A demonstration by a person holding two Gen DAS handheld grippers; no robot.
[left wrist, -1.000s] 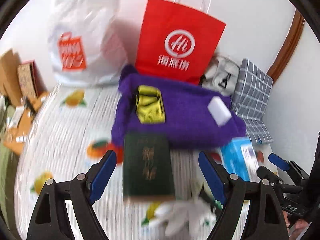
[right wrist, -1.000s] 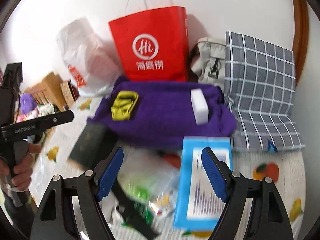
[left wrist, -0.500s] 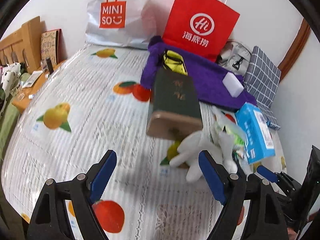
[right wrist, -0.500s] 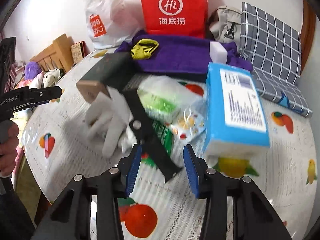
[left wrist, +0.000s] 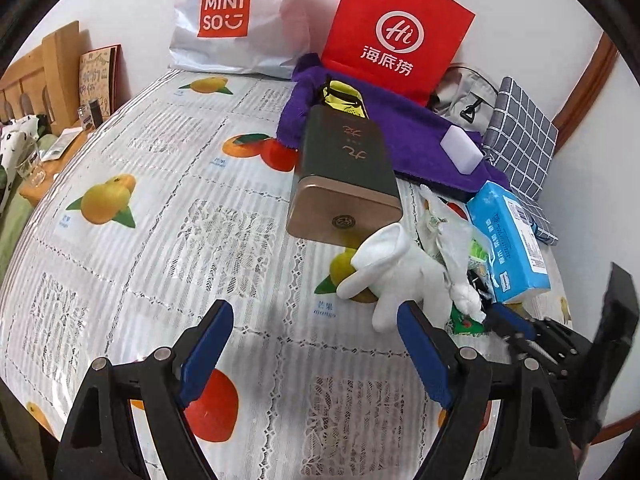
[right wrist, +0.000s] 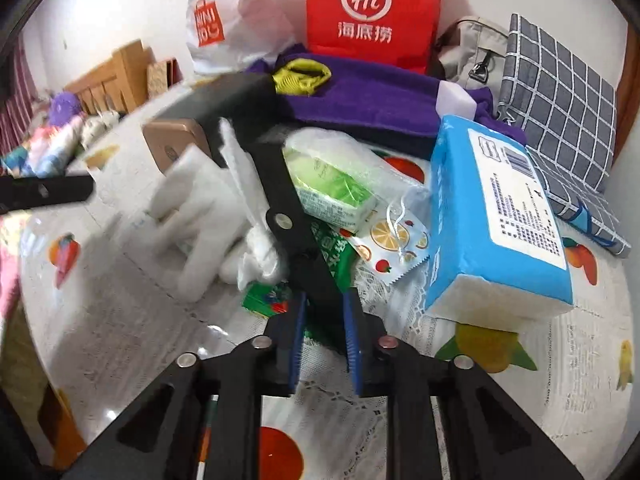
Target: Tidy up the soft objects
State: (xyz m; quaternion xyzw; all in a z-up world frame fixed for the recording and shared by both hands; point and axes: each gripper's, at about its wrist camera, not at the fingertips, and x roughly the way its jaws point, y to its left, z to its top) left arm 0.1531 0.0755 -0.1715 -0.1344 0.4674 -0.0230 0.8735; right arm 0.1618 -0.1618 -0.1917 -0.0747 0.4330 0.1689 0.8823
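Note:
On the fruit-print tablecloth (left wrist: 168,184) lies a white plush toy (left wrist: 396,276) beside a dark green tin with a gold end (left wrist: 344,168). A purple towel (left wrist: 400,136) behind them carries a yellow pouch (left wrist: 340,96) and a white foam block (left wrist: 460,152). My left gripper (left wrist: 314,312) hovers open over bare cloth, its right finger near the plush. In the right wrist view, my right gripper (right wrist: 325,296) is closing, and its blue pads clamp a black riveted bar (right wrist: 280,200) that runs up past the plush (right wrist: 192,216).
A blue tissue pack (right wrist: 496,216), a clear bag with a green box (right wrist: 332,176) and snack packets crowd the right. A red paper bag (left wrist: 396,28), a white shopping bag (left wrist: 236,16), a grey bag (right wrist: 468,52) and a checked cushion (right wrist: 560,108) line the wall.
Both grippers have pulled back from the towel and sunk toward the table. The right jaws have gone from wide open to clamped on the black bar. The left jaws have stayed open.

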